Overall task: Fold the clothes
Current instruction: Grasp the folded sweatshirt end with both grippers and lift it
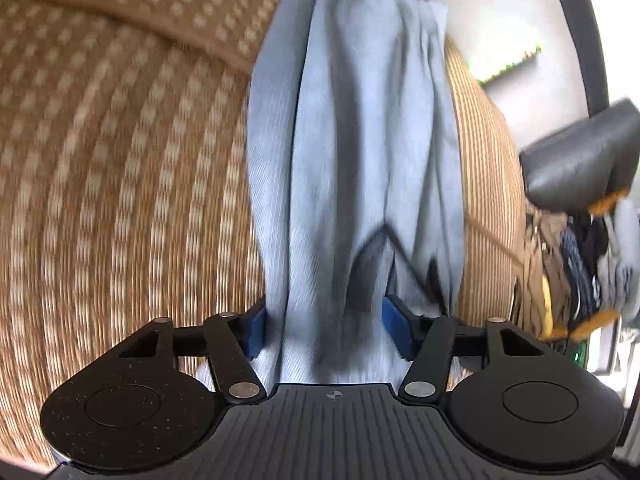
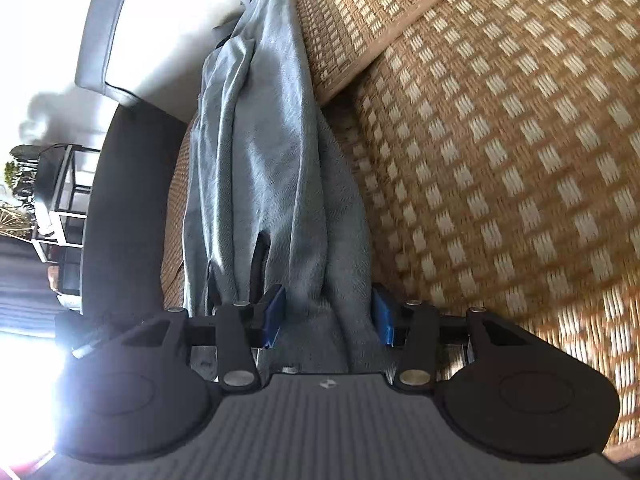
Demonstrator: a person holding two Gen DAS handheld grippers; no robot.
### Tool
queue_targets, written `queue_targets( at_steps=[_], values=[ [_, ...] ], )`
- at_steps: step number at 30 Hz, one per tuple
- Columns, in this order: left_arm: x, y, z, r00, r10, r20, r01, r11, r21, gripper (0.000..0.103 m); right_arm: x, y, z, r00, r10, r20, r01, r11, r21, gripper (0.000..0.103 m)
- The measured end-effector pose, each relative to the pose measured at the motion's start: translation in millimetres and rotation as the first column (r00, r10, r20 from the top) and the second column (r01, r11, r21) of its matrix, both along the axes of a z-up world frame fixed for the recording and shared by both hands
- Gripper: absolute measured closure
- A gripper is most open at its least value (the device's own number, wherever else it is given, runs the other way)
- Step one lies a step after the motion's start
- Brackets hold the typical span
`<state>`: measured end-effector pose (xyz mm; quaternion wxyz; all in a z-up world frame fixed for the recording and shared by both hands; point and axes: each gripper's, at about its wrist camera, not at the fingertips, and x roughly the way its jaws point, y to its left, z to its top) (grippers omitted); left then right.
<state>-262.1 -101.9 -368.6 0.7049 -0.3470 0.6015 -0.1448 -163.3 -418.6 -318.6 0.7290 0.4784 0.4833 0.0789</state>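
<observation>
Looking along our left gripper (image 1: 328, 330), we see a pale blue garment (image 1: 352, 140) running away from us in a long bunched strip over a woven straw mat (image 1: 120, 180). Its near end passes between the blue fingers (image 1: 256, 330). The left one touches the cloth edge, while the right one (image 1: 396, 330) has bunched cloth beside it, but motion blur keeps us from telling whether both pads actually press, so we cannot tell if this gripper is clamped or merely straddling the fabric.

From our right gripper (image 2: 330, 322) the same garment (image 2: 260, 152) stretches ahead, creased lengthwise, lying on the checked mat (image 2: 500, 160) near a raised mat-covered cushion (image 2: 380, 12). Here the fabric fills the gap between both blue fingers (image 2: 274, 316), which sit against its sides, gripping the gathered end.

To the right in the left view, a heap of other clothes (image 1: 576, 272) in brown, dark and yellow tones sits beyond the mat edge, beneath a dark padded chair part (image 1: 580, 160). In the right view a dark cushioned edge (image 2: 120, 208) borders the mat's left side.
</observation>
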Motion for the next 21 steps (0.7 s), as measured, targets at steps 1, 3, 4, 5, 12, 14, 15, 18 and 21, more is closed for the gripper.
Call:
queue_targets(
  at_steps=[1, 3, 4, 5, 12, 14, 15, 18, 21],
  values=[
    [-3.9, 0.1, -0.5, 1.000, 0.006, -0.007, -0.006, 1.000, -0.005, 0.037, -4.2, 0.5, -0.6, 1.000, -0.001, -0.005, 0.001, 1.000, 0.008, 0.052],
    [-2.1, -0.8, -3.1, 1.000, 0.016, -0.018, -0.016, 1.000, 0.003, 0.046, -11.6, 0.4, -2.2, 1.000, -0.004, -0.010, 0.004, 1.000, 0.017, 0.052],
    [1.1, -2.5, -4.6, 1.000, 0.012, -0.025, -0.012, 1.000, 0.018, 0.060, -14.9, -0.2, -3.2, 1.000, 0.003, -0.010, -0.003, 1.000, 0.010, 0.056],
    [4.4, -4.1, -6.0, 0.999, 0.008, -0.032, -0.007, 0.999, 0.033, 0.090, -18.2, -0.8, -4.3, 1.000, 0.010, -0.010, -0.010, 1.000, 0.004, 0.065],
    [1.5, -7.1, 7.2, 0.991, 0.113, -0.074, -0.116, 0.992, -0.040, 0.094, -19.9, -10.6, 1.5, 0.999, -0.018, -0.047, 0.025, 0.988, 0.154, 0.085],
    [2.1, -2.1, 17.1, 0.985, 0.148, -0.092, -0.156, 0.984, -0.088, 0.094, -21.2, -14.3, 9.3, 0.997, -0.040, -0.068, 0.054, 0.977, 0.208, 0.085],
    [3.7, -0.8, 24.6, 0.983, 0.157, -0.093, -0.167, 0.980, -0.108, 0.094, -21.8, -16.2, 13.3, 0.996, -0.051, -0.079, 0.068, 0.970, 0.235, 0.085],
    [23.5, -1.7, 53.4, 0.981, 0.181, -0.068, -0.191, 0.967, -0.171, 0.094, -9.2, -24.0, 38.1, 0.992, -0.074, -0.099, 0.102, 0.943, 0.316, 0.085],
    [54.4, -0.8, 81.7, 0.976, 0.215, -0.027, -0.216, 0.950, -0.225, 0.094, 26.8, -35.1, 72.6, 0.991, -0.110, -0.080, 0.133, 0.914, 0.382, 0.085]
  ],
)
